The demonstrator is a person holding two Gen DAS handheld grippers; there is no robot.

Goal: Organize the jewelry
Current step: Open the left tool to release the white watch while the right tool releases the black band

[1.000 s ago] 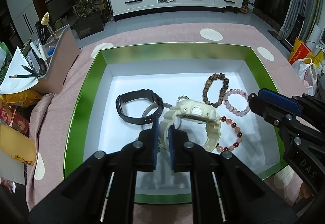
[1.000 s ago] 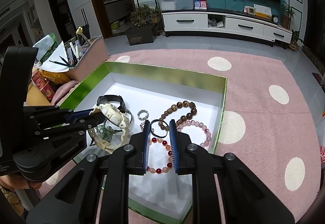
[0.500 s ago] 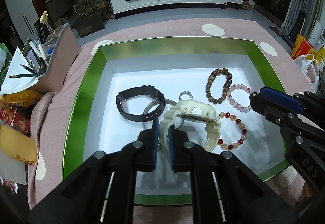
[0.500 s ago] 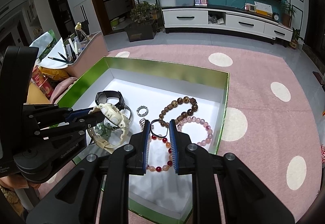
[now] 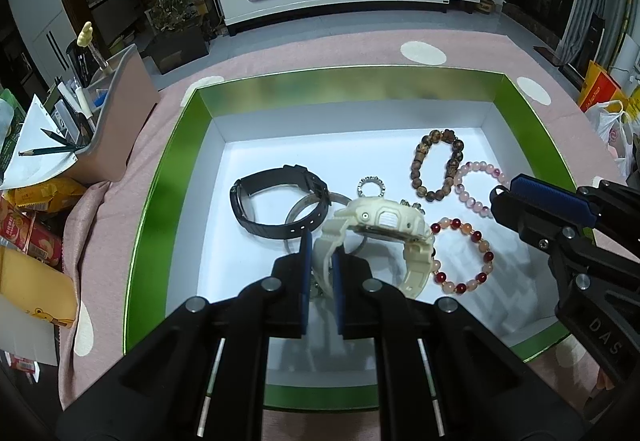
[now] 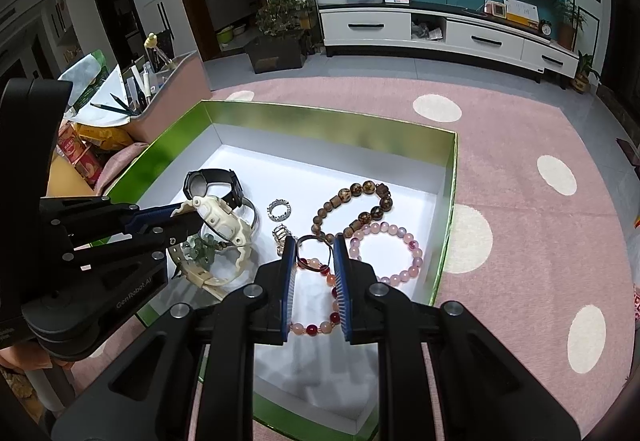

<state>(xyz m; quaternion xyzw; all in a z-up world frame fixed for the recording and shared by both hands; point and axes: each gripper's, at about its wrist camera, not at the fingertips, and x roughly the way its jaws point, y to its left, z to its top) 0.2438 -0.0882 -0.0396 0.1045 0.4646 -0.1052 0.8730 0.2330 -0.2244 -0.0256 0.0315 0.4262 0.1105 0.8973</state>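
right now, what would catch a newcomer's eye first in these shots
The left gripper is shut on the strap of a cream watch at the near side of the green-walled box. Bead bracelets lie on the box's right, a black watch on its left.

Box (image 5: 152, 201): glossy, metallic-green walls; matt white floor. Cream watch (image 5: 380, 225): smooth plastic or resin with a dull sheen. Black watch (image 5: 276, 201): matt, rubber-like strap. Brown bracelet (image 5: 438, 169): mottled, wood-like beads. Pink bracelet (image 6: 386, 253) and red bracelet (image 5: 464, 253): polished, translucent beads. Ring (image 6: 279, 209): bright metal. Fingers (image 6: 289, 281): ribbed blue pads on matt black plastic. Cloth (image 6: 520, 169): soft, napped pink with cream dots.
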